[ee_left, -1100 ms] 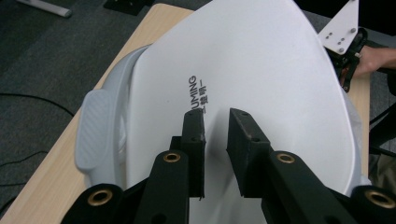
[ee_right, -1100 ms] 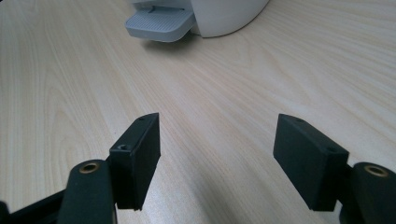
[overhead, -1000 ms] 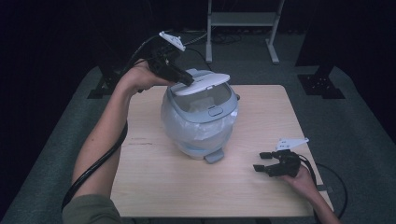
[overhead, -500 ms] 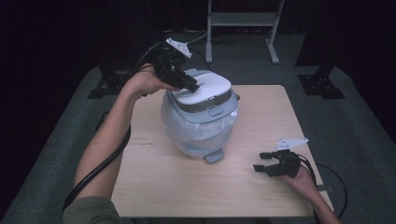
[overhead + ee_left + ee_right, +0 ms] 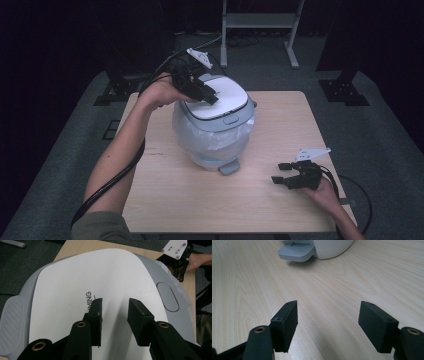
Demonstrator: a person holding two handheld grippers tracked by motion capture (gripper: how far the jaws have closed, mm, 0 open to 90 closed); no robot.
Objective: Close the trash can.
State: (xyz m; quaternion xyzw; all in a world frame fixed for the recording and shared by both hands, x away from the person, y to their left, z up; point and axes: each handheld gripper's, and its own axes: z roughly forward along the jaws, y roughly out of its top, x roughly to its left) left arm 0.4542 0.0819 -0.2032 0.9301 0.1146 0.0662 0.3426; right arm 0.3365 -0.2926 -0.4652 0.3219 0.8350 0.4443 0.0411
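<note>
Bin upright, pedal toward person

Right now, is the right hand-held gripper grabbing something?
No, the right hand-held gripper has its jaws wide apart over bare table.

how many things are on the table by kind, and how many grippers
rice cooker: 1
grippers: 2, the left gripper above the cooker's lid, the right gripper low over the table
total: 3
</note>
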